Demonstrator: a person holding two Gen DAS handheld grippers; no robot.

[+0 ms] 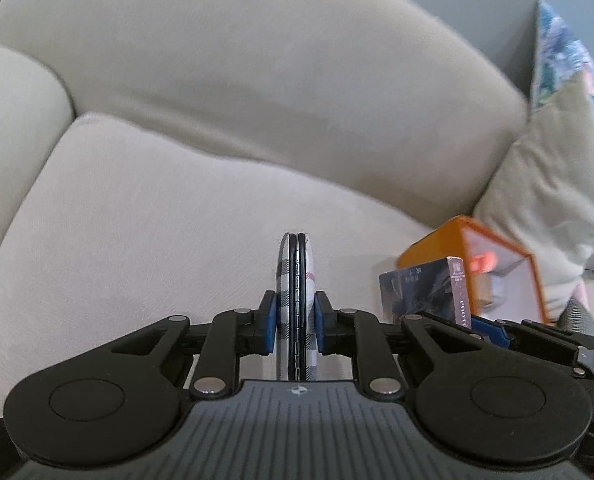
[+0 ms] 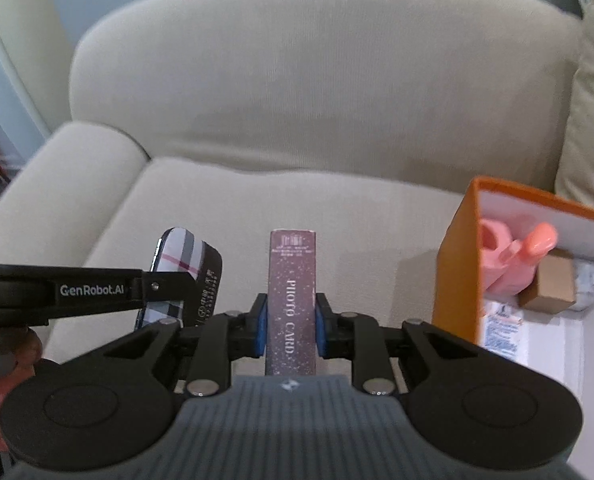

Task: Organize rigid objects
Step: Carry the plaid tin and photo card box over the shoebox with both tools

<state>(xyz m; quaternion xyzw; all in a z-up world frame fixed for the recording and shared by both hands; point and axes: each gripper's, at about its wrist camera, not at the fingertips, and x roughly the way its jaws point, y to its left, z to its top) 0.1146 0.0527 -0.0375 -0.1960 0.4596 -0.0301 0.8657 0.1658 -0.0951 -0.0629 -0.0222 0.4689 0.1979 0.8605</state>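
R gripper (image 2: 291, 320) clamped photo card box (image 2: 291, 300), upright; orange bin (image 2: 457, 280) at sofa seat's (image 2: 257, 208) right edge, nearer R. L gripper (image 1: 295, 322) clamped plaid case (image 1: 295, 304).

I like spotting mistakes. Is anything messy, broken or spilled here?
Nothing looks broken or spilled. The left tongs hold a plaid case and the right tongs hold a photo card box above the sofa. The orange box stands upright.

Left gripper (image 1: 295, 322) clamping plaid case (image 1: 295, 280) edge-on, above beige sofa (image 1: 177, 208), orange box (image 1: 497, 248) at right
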